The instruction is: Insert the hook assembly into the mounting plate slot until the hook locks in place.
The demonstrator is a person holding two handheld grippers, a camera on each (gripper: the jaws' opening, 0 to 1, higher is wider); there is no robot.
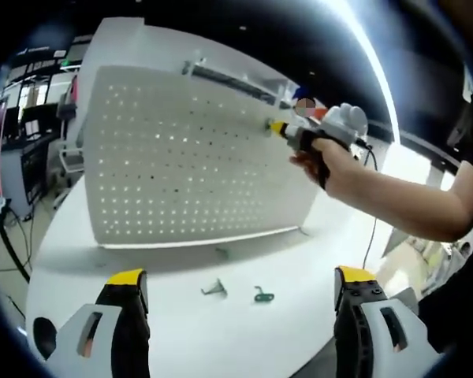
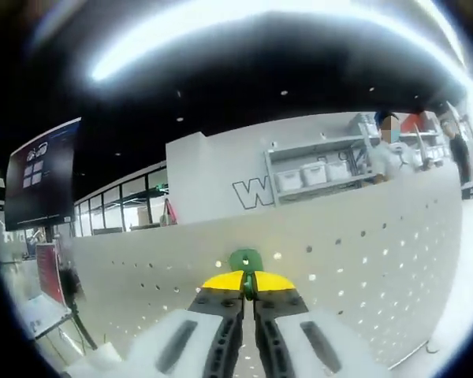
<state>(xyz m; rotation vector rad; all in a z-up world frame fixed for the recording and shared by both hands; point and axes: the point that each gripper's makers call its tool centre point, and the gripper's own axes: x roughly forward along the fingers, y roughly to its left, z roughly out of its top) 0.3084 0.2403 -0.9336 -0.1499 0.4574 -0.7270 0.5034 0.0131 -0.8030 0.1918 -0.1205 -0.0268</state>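
Green hook (image 2: 245,259) pinched in right gripper (image 2: 248,293) at pegboard (image 2: 363,260); 2 spare hooks (image 1: 263,296) on table (image 1: 181,331).

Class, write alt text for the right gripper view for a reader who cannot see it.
The right gripper, its yellow-tipped jaws shut on a small green hook, holds it up against a white perforated mounting plate. Behind the plate stand a white wall and shelves with bins.
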